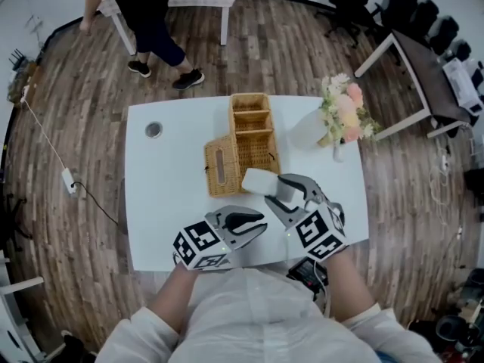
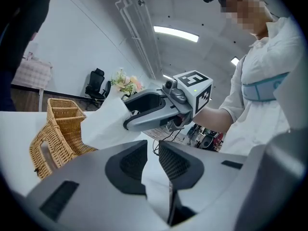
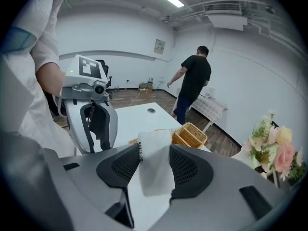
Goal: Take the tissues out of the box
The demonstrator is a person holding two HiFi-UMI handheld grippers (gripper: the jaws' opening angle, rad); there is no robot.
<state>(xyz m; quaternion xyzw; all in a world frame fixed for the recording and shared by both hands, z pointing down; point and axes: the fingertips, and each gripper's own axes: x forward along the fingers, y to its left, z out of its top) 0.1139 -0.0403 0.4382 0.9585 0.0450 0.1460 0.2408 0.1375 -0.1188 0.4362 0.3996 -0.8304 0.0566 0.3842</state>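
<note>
Currently held item: one tissue, clamped in the right tongs and fully clear of the tissue box.
Handling estimate: probably very light, soft and limp. It should drape rather than keep a shape, and it is likely to tear under a sharp pull.
Take-hold point: a folded, several-layer section is judged safest, not a single loose edge.
Right tongs: grasping. The jaws stand wide, yet both ribbed pads bear on the folded tissue. Its free edge projects past the tips at 12 o'clock.
Left tongs: the jaws are drawn to a narrow slot filled with white. Whether that white is tissue or counter cannot be told, so the grip is undetermined.
Tongs spacing: in the head view the left tongs lie at 8 o'clock of the right tongs, near but apart.
Tissue box position: wicker, lying on the counter at 10 o'clock of the right tongs, slot face up.
Wicker basket: compartmented, just beside the box at its 1 o'clock.
Flowers: at 2 o'clock of the basket, well apart.
Person: on the floor beyond the counter's far edge.
</note>
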